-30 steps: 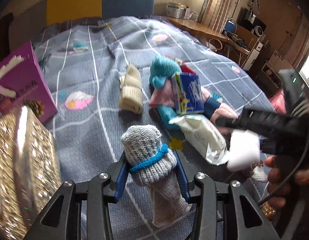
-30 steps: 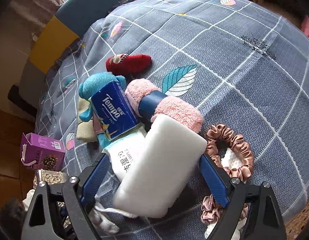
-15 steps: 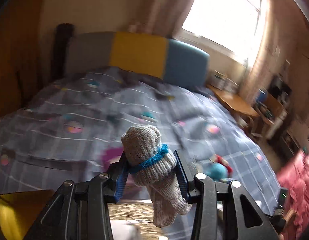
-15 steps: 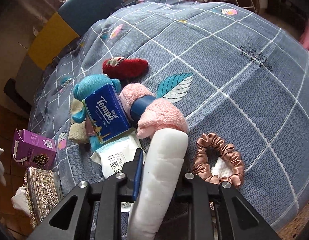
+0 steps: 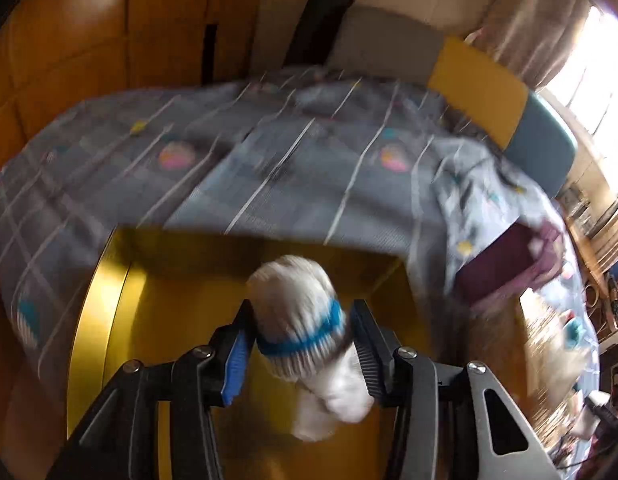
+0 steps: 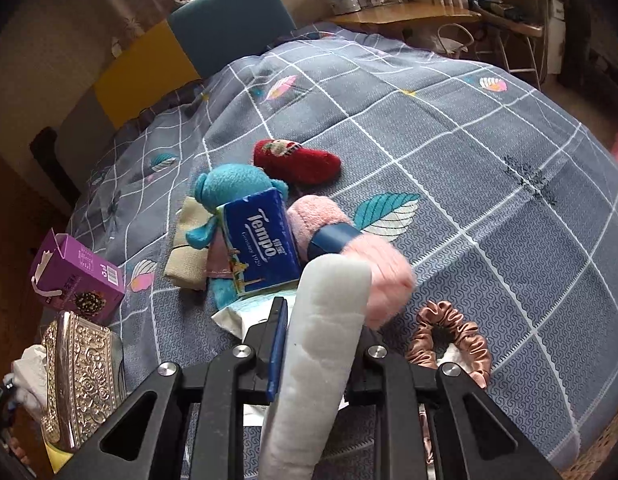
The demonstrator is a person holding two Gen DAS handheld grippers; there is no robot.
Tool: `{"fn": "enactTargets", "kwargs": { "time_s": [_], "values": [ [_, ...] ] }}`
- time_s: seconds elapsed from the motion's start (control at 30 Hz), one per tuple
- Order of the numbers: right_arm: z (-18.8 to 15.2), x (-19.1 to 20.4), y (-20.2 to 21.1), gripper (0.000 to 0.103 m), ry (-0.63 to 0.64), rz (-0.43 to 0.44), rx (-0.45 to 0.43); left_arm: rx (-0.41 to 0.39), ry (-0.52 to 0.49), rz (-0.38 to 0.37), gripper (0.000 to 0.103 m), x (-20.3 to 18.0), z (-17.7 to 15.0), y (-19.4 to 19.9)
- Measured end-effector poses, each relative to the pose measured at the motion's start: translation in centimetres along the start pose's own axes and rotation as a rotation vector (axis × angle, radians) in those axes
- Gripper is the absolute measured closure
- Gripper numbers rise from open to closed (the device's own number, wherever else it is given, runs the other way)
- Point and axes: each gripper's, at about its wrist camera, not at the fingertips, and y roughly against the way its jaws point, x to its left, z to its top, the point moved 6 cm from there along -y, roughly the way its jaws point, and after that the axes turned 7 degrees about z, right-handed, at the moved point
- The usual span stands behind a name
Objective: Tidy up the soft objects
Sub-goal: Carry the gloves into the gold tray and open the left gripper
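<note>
The left gripper (image 5: 303, 350) has swung away from the pile and is now hanging over the open gold box (image 5: 121, 280) at lower centre, jaws pinching the grey knit sock (image 5: 297, 316) with the blue band, so I'm guessing a drop-in is next. The right gripper (image 6: 321, 344) is clamping one white sponge (image 6: 321, 344), edge-on now instead of flat. On the bed (image 6: 469, 140): one red slipper (image 6: 297, 162), one tissue pack (image 6: 261, 240), one scrunchie (image 6: 449, 340).

left gripper (image 5: 303, 346) clamped, right gripper (image 6: 323, 344) clamped
</note>
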Motion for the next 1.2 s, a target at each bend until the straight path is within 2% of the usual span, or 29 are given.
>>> {"fn": "enactTargets", "kwargs": {
  "time_s": [0.03,0.1,0.13,0.27,0.4,0.57,0.67,0.8,0.97,1.2],
  "values": [
    [-0.2,0.5,0.0,0.081,0.017,0.006,0.006,0.009,-0.003,0.011,0.049,0.7,-1.1,-0.3],
    [-0.5,1.5,0.0,0.081,0.046,0.012,0.019,0.014,-0.016,0.041,0.024,1.2,-3.0,-0.7],
    [-0.7,2.1,0.1,0.081,0.058,0.015,0.023,0.008,-0.026,0.046,0.022,1.3,-3.6,-0.7],
    [-0.5,4.7,0.4,0.081,0.105,0.028,0.026,-0.033,-0.083,0.083,0.022,1.8,-5.7,0.6],
    [0.2,8.3,0.5,0.081,0.154,0.064,0.029,-0.124,-0.153,0.131,0.022,1.0,-6.2,3.0],
    [0.2,15.5,1.2,0.081,0.256,0.164,0.031,-0.175,-0.197,0.149,0.022,0.3,-6.8,5.4],
    [-0.8,21.0,1.9,0.081,0.339,0.262,0.045,-0.211,-0.196,0.152,0.022,0.2,-6.9,6.6],
    [-4.0,28.9,2.8,0.081,0.490,0.388,0.080,-0.242,-0.202,0.175,0.022,0.4,-6.9,7.7],
    [-10.2,37.5,2.9,0.081,0.684,0.506,0.154,-0.253,-0.175,0.179,0.022,1.5,-6.9,8.6],
    [-16.9,43.1,-1.4,0.077,0.802,0.508,0.281,-0.259,-0.126,0.198,0.022,3.7,-6.9,9.2]
  ]
}}
